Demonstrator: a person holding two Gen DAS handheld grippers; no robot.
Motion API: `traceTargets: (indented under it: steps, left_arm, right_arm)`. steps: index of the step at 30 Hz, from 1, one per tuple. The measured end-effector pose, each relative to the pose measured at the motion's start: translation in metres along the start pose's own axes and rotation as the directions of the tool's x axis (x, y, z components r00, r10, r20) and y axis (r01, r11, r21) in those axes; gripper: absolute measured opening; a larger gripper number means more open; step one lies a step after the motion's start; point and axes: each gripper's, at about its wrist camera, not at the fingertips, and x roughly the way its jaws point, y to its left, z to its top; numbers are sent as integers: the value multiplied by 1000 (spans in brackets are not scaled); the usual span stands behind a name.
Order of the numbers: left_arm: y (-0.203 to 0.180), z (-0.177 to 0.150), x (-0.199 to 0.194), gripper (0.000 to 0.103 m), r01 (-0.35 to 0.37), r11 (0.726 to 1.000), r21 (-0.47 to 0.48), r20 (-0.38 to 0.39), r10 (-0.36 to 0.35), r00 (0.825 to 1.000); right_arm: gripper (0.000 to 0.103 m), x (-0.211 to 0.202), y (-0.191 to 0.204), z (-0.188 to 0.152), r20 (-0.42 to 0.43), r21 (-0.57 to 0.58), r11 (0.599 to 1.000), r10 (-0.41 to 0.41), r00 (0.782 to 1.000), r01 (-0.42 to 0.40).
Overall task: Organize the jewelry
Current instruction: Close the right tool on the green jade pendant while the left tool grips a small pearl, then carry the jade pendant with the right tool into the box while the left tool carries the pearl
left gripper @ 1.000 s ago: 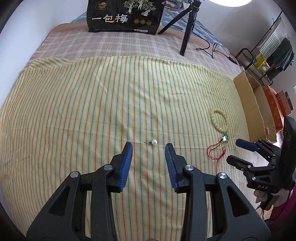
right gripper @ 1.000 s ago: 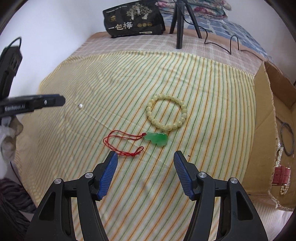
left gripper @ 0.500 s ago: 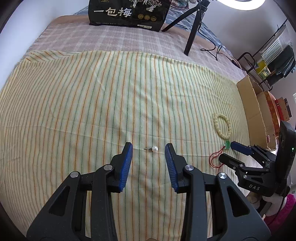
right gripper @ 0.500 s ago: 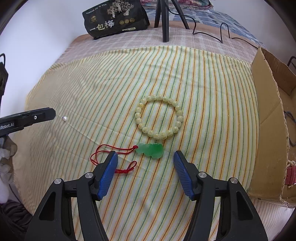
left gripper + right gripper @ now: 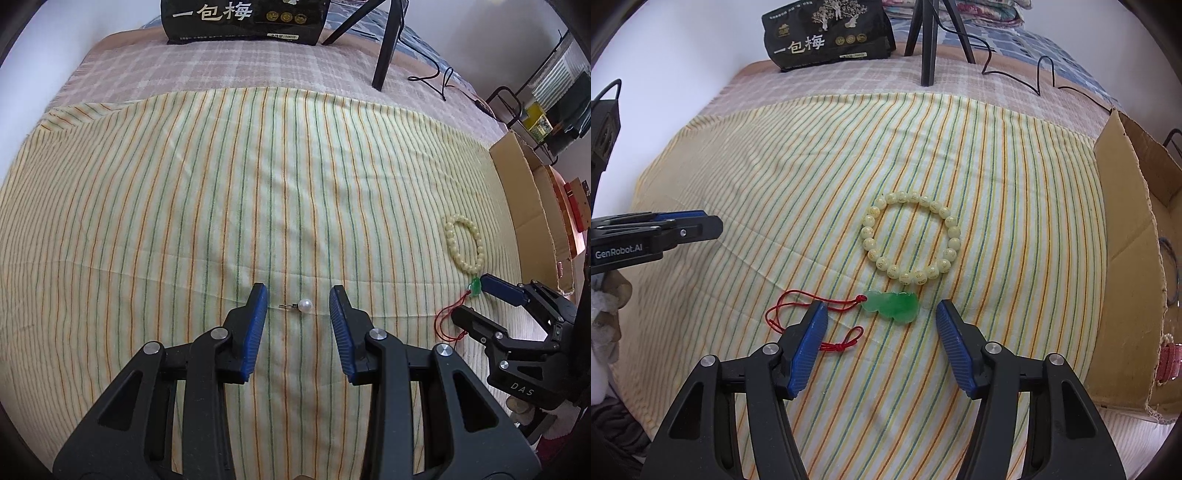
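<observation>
Left wrist view: left tongs (image 5: 298, 306) gape wide around the pearl stud (image 5: 305, 305) on the striped bedsheet (image 5: 184, 206), pre-grasp; next likely a careful pinch on the tiny round bead. Right tongs (image 5: 881, 321) also wide, straddling the green jade pendant (image 5: 892, 305), which touches the cream bead bracelet (image 5: 911, 237); cardboard box (image 5: 1126, 258) to the right.

bare striped cloth (image 5: 221, 192) leftward, cardboard box (image 5: 1126, 266) walling the right
</observation>
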Motion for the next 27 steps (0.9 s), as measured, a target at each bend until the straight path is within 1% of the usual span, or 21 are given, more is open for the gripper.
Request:
traceTargets:
  steps: [1,3,7,9,10,12,13,15,16,18,27]
  left_arm:
    - [-1,0,1,35,-5,1000,3,0,5,1000]
    - [-2,1,2,28,-15,1000,7,0,15,1000]
    - [-3,2,4,23,-30,1000,7,-8,30,1000]
    - [-3,2,5,18,-36,999,7,-12,36,999]
    - [-2,2,5,18,-34,999,5,-12,34,999]
    - [-2,1,4,18,-33,999,4,-10,33,999]
    - [-2,1,4,18,-34,999,4,-9,34,999]
    - [-2,0,3,17,-35,999,3,-5,35,999]
    - [-2,0,3,17,-34,999,2,-3,34,999]
    - [-2,0,2,17,-32,999,0,0,32,999]
    - [3,-1,-5,17,-25,1000,-16,18,25,1000]
  right_arm:
    - [60,0,1,0,-1,-3,1000,-3,1000,3]
    - [59,1,1,1,-4,-11,1000,-8,1000,8]
    - [57,2,2,2,-12,-28,999,-17,1000,16]
    - [53,2,2,1,-11,-30,999,-23,1000,23]
    - [51,2,2,2,-10,-31,999,-29,1000,28]
    - [41,2,2,2,-7,-33,999,-34,999,33]
    - [38,2,1,2,-6,-34,999,-35,999,35]
    - [28,1,0,2,-2,-33,999,-37,999,37]
    - [28,0,0,1,0,-33,999,-36,999,36]
    - [17,-1,-1,0,3,-30,999,-36,999,36]
    - [16,-4,-1,-2,15,-31,999,-29,999,29]
